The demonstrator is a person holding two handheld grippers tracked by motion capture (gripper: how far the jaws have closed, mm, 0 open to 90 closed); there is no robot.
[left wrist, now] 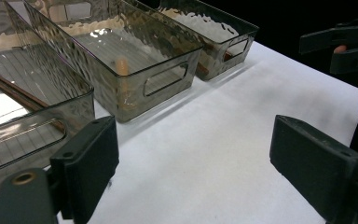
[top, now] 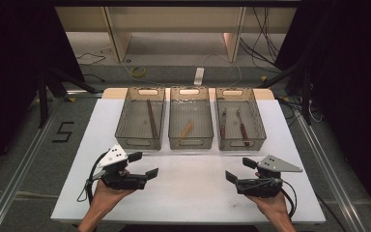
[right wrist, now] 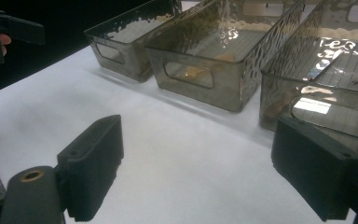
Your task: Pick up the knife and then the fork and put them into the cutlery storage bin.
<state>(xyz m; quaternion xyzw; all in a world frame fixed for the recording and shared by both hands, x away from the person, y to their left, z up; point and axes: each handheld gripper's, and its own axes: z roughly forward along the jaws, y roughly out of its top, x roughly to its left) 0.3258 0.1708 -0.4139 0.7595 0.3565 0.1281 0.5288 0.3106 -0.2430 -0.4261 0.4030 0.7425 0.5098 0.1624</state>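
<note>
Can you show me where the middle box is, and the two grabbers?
middle box point(top: 189, 143): high view, on its near wall.
left gripper point(top: 144, 165): high view, midway between its open jaws.
right gripper point(top: 239, 169): high view, midway between its open jaws.

Three smoky clear plastic bins point(left wrist: 135, 70), glossy and ripple-textured, sit beyond the matt black plastic fingers point(left wrist: 86, 163); beneath the fingers lies the smooth matt white tabletop point(left wrist: 223, 130).
</note>
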